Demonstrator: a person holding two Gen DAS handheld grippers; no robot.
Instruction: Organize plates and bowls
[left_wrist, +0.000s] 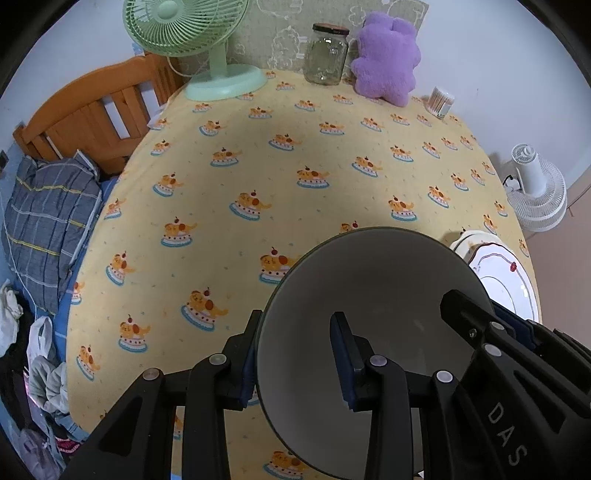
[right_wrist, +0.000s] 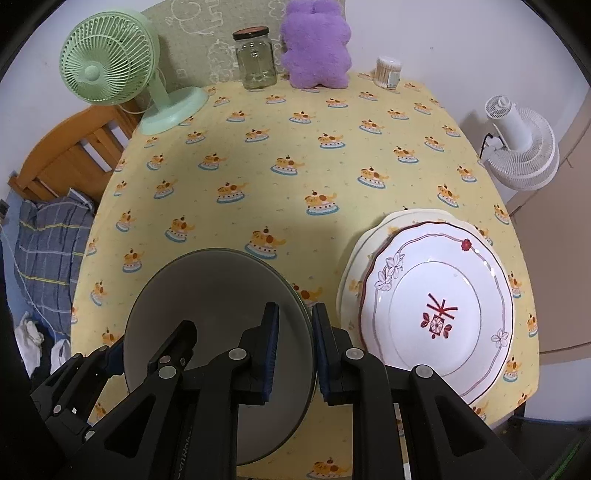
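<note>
Over the near edge of the bench (right_wrist: 258, 110), with its yellow cake-print cloth, a grey bowl (right_wrist: 218, 314) hangs between 2 grippers and seems clear of the cloth, though the gap beneath it cannot be seen. The left gripper (left_wrist: 295, 362) is clenched on the bowl's left rim, 1 finger outside the wall and 1 inside. The right gripper (right_wrist: 293, 350) is clamped on the opposite rim in the same way, so both hands share the load and neither one is free.

Just to the right of the bowl, near but apart from it, lies the stack of plates: a white plate (right_wrist: 436, 310) with a red flower motif on top of a larger cream plate (right_wrist: 354, 266), whose rim shows at the upper left. That is the relation that matters: the stack sits on the right gripper's side, and the bowl's open mouth faces up, its rim roughly level. If the bowl is meant to sit beside or on the plates, I judge it must travel rightward with both grips kept even, otherwise it could tip.

At the far edge stand a green fan (right_wrist: 107, 62), a glass jar (right_wrist: 256, 61) and a purple plush toy (right_wrist: 316, 46), all well apart from the work.
</note>
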